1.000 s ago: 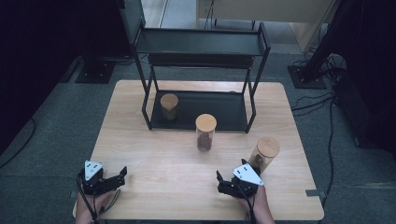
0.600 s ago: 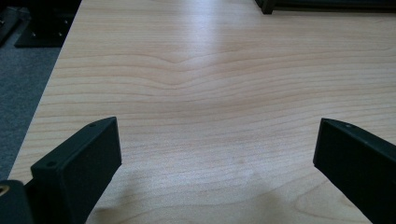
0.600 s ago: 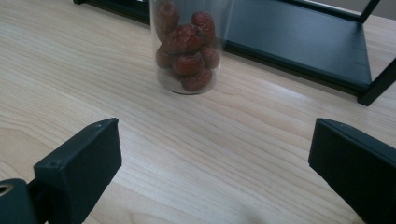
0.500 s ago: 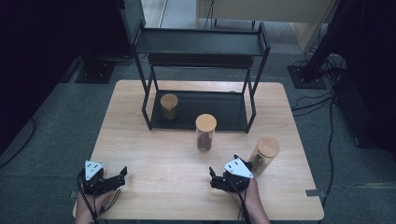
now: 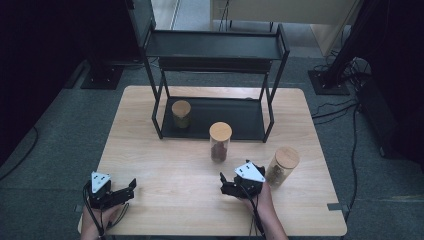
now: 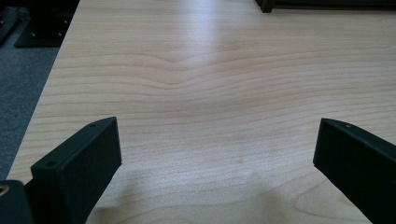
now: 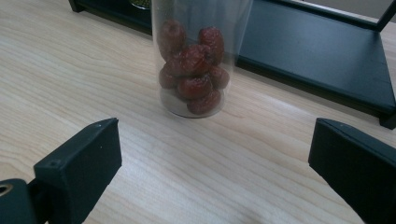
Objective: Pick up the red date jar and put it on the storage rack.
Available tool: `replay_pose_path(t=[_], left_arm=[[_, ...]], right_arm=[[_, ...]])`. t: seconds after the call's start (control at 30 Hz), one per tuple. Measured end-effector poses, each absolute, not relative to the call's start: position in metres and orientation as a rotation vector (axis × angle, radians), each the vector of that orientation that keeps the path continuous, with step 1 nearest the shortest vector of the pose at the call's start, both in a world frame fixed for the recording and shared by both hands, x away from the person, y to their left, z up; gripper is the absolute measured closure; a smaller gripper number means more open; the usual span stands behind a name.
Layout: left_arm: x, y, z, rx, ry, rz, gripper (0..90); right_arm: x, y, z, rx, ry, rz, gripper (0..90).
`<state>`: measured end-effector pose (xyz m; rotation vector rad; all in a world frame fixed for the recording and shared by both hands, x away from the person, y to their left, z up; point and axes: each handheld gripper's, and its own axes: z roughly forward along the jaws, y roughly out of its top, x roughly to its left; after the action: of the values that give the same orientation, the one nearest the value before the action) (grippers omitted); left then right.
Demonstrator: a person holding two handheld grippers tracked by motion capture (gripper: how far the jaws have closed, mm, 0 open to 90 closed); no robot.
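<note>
- Right gripper (image 5: 227,187): a black two-jaw tool topped by a grey three-cornered plate, held low over the pale wooden table (image 5: 165,165) at about 5 o'clock of the tabletop in the high view. Its jaws stand wide apart and grip nothing.
- Clear glass jar of dark red dried fruit with a round wooden lid (image 5: 220,142): upright on the table near its centre, at roughly 11 o'clock from the right gripper and apart from it. In the right gripper view the jar (image 7: 195,56) stands ahead of the jaws, between their lines, with bare wood between it and the jaw tips.
- Left gripper (image 5: 131,188): a matching black tool at about 7 o'clock of the tabletop, near the table's front edge. Its jaws are spread wide and empty; the left gripper view shows bare wood grain (image 6: 205,93) between them.
- Second clear glass jar with a wooden lid and brownish contents (image 5: 281,166): upright just beside the right gripper, at its 2 o'clock.
- Black metal two-tier shelf rack (image 5: 215,47): at 12 o'clock of the table; a third wooden-lidded jar with greenish contents (image 5: 181,114) stands on its lower tray.
</note>
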<state>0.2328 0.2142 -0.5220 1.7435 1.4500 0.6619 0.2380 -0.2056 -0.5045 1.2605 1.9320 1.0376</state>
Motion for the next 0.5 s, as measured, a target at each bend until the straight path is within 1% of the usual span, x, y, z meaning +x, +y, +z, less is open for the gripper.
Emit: replay_pose_path(t=[0.5], left_arm=[[0.233,0.214,-0.522,1.746,1.448,0.656,1.2]], right_arm=[[0.260,-0.196,-0.506,1.286,1.939,1.028,2.3]])
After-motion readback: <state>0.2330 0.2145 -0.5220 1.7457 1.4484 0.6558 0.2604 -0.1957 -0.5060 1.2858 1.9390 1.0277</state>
